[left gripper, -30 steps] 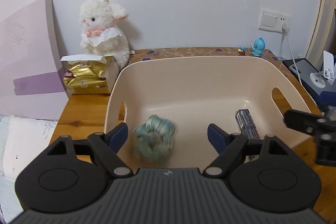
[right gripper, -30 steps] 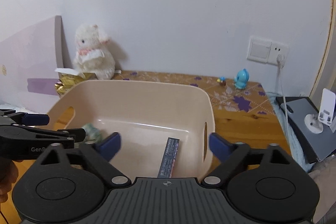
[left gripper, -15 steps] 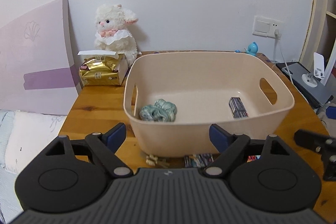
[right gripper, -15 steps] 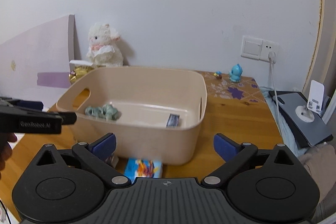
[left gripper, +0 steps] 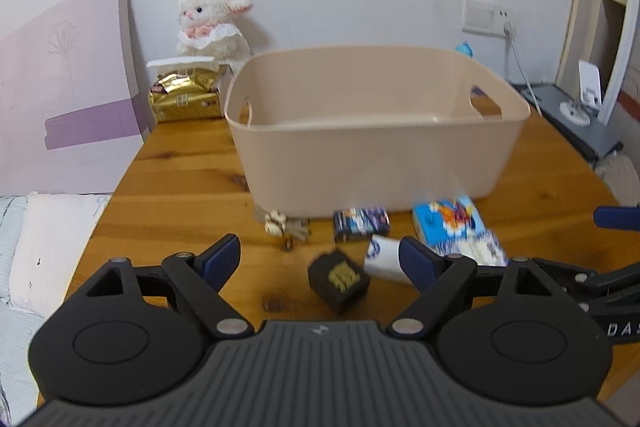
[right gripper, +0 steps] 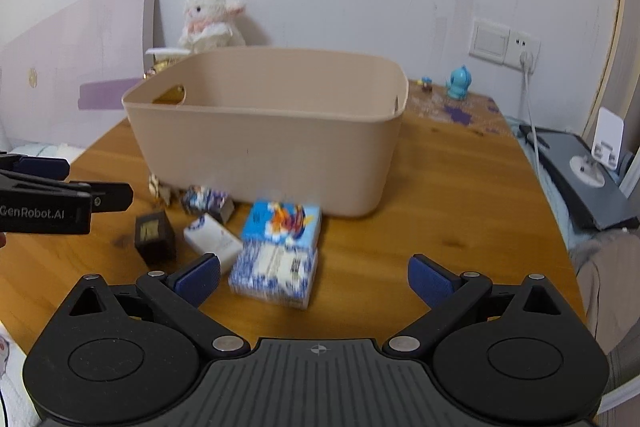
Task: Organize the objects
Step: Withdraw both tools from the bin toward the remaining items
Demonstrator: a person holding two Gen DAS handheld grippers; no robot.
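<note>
Both grippers have pulled back from over the bin, low toward the table; left gripper (left gripper: 320, 259) and right gripper (right gripper: 314, 277) gape empty; next pick looks near: cube (left gripper: 339, 279), packs (right gripper: 276, 267); bin (left gripper: 372, 151) beyond.

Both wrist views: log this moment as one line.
left tool: open, empty | right tool: open, empty | beige bin: on table | dark cube, blue-and-white pack: on table before bin
</note>
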